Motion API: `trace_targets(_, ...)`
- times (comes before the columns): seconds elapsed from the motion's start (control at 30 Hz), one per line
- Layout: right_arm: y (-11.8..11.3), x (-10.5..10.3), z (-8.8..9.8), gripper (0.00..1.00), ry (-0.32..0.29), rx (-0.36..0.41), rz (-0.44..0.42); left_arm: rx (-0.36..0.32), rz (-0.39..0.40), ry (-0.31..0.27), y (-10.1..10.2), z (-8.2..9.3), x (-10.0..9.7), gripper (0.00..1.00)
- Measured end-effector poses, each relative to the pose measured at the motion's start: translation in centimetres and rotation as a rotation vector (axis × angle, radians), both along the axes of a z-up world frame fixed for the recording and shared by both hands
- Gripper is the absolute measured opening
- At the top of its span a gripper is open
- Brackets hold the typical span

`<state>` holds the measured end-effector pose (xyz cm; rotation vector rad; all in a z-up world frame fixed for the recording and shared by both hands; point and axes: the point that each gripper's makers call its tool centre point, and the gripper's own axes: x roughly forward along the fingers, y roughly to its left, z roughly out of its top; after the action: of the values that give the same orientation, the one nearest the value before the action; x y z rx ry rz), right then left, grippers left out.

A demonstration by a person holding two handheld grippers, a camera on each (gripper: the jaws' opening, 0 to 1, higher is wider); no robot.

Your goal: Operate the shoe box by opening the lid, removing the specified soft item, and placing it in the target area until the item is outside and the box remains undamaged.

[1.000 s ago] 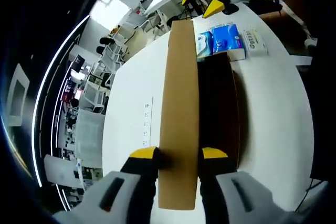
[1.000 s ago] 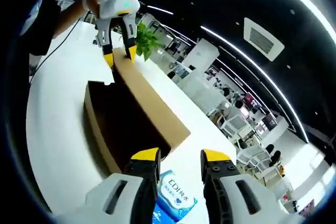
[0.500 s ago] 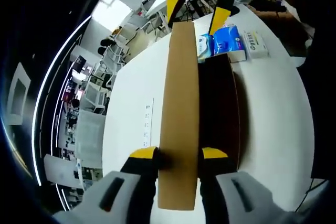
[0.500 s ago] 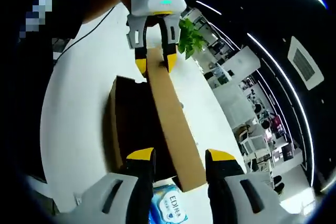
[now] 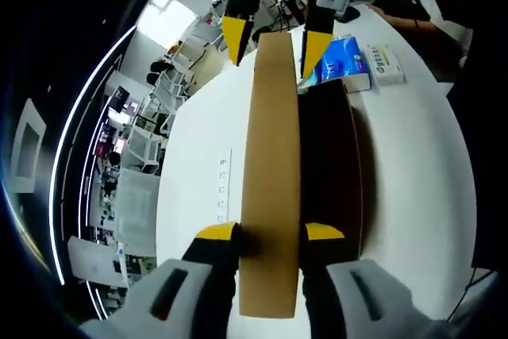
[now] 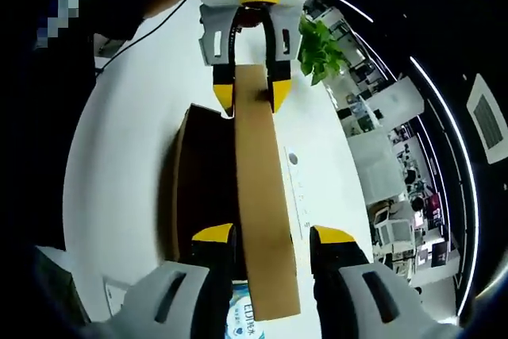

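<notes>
A brown cardboard shoe box lies open on a white table, dark inside. Its lid stands on edge along one long side. My left gripper is shut on the near end of the lid. At the lid's far end my right gripper hangs open, one yellow fingertip on each side, not touching. In the right gripper view the lid runs between the open right gripper and the shut left gripper. A blue soft tissue pack lies outside the box's end.
A small white packet lies beside the blue pack. A potted green plant stands past the table's far edge. A person's dark sleeve and a thin cable are at the left gripper's end. Office desks and chairs surround the table.
My right gripper has swung in over the lid's far end and now straddles it, lined up with the lid. The left gripper keeps its hold; the lid and box have not moved.
</notes>
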<state>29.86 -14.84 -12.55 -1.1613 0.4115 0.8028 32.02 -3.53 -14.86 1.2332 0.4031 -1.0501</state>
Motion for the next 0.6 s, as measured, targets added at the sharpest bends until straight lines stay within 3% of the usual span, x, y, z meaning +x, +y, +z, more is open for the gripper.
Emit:
trace_targets(0.4,0.1,0.6,-1.5,0.38,0.053,-0.052,0.008,0.011,-0.008,0.0,0.1,-0.1,-0.2,0.31)
trace_targets(0.6,0.2,0.7,-1.6,0.33,0.05,-0.063,0.018,0.012,-0.007,-0.002,0.1,-0.1,-0.2,0.31)
